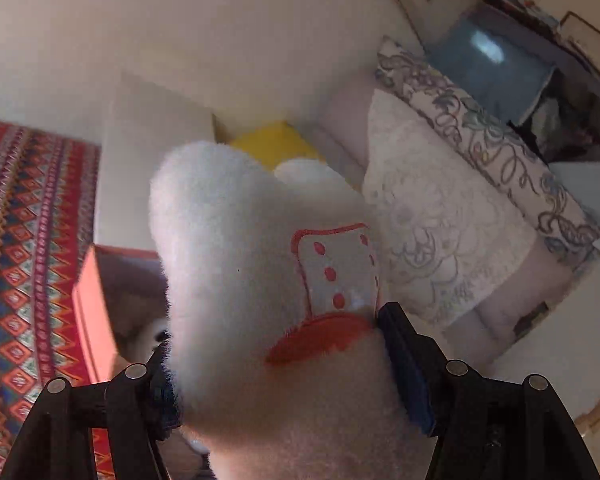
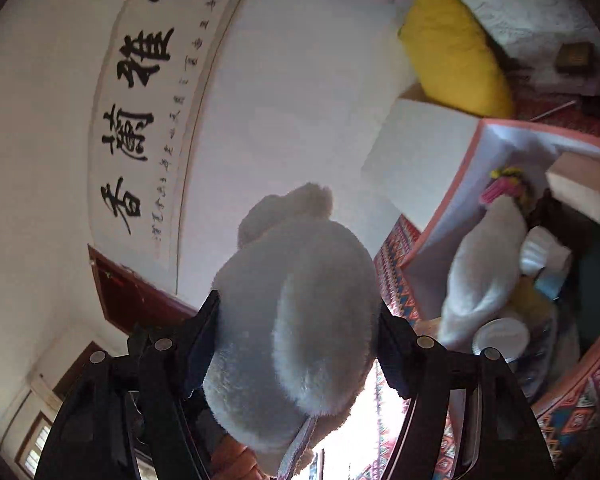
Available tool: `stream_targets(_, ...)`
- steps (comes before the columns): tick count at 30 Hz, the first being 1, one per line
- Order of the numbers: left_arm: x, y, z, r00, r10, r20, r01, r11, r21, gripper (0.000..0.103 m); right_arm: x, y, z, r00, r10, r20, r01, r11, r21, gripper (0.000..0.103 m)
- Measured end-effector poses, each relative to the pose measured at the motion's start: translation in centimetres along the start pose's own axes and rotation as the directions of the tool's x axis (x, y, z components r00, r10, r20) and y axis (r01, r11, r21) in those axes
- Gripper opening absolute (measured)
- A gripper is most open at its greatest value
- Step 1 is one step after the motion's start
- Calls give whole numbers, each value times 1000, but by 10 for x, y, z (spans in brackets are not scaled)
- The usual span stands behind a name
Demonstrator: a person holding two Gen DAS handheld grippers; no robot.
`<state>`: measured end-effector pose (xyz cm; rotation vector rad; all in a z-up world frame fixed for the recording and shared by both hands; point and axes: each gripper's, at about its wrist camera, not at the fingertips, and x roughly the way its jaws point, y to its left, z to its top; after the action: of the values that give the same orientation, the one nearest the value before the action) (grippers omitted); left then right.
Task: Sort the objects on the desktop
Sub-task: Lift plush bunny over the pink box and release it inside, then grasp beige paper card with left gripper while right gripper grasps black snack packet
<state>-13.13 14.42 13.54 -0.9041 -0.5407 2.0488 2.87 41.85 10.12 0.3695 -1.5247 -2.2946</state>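
Both grippers are carrying plush at this point. The left gripper (image 1: 274, 354) has its jaws clamped on a white plush toy (image 1: 236, 264), which fills the gap between them and sticks out well past the tips; the toy has a red-dotted patch (image 1: 338, 270) and an orange mouth (image 1: 320, 338) right by the right-hand jaw. Beyond the left-hand jaw sits an orange box (image 1: 94, 312) on a patterned red cloth (image 1: 24, 248), and further ahead of the tips there's a yellow cushion (image 1: 276, 144). The right gripper (image 2: 298, 312) is squeezed shut on a grey plush toy (image 2: 300, 304), wedged tight between both jaws. Off past its right-hand jaw, the orange box (image 2: 444, 216) holds another white plush (image 2: 484, 264) and some small items too blurry to name.
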Motion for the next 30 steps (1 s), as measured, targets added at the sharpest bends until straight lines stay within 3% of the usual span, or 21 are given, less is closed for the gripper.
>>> stream_targets(4, 69, -8, -14, 995, -9, -99, 9, 1000, 4, 71, -37, -52, 29, 995, -74, 74, 70, 996, 56, 72)
stream_targets(7, 113, 0, -14, 988, 46, -148, -43, 999, 24, 80, -35, -88, 48, 987, -130, 95, 120, 988, 99, 79)
stream_targets(9, 133, 9, -9, 974, 148, -171, -134, 987, 92, 83, -29, -106, 58, 948, -300, 109, 291, 952, 94, 90)
stream_targets(10, 135, 13, -5, 964, 222, -147, -203, 970, 137, 83, -25, -115, 62, 912, -393, 117, 384, 919, 90, 95)
stream_targets(11, 136, 17, -2, 948, 296, -117, -273, 945, 180, 83, -26, -119, 65, 837, -529, 142, 524, 849, 73, 96)
stream_targets(12, 130, 26, 2, 934, 349, -80, -329, 923, 198, 85, -30, -120, 67, 727, -662, 183, 666, 745, 45, 96)
stream_targets(13, 124, 35, 6, 917, 398, -41, -381, 900, 210, 90, -33, -118, 66, 628, -744, 228, 762, 648, 14, 96)
stream_targets(14, 117, 47, 11, 905, 425, -13, -415, 888, 199, 93, -38, -116, 65, 564, -780, 269, 812, 584, -9, 96)
stream_targets(15, 111, 60, 16, 895, 446, 4, -440, 881, 175, 96, -43, -114, 64, 545, -784, 296, 823, 568, -13, 96)
stream_targets(16, 105, 75, 19, 885, 466, 9, -462, 875, 145, 97, -49, -111, 63, 540, -779, 318, 824, 566, -11, 96)
stream_targets(18, 93, 102, 23, 865, 501, -2, -500, 862, 83, 97, -56, -106, 60, 568, -753, 333, 797, 604, 6, 96)
stream_targets(24, 42, 146, 24, 847, 531, -9, -531, 846, -50, 97, -29, -55, 37, 639, -670, 378, 746, 660, -89, 97)
stream_targets(27, 7, 159, 27, 835, 550, 22, -548, 834, -67, 97, 9, -29, 16, 694, -629, 349, 708, 685, -173, 98)
stream_targets(30, -33, 187, 33, 803, 594, 52, -588, 803, -99, 97, 59, -6, -12, 756, -588, 288, 654, 702, -282, 100)
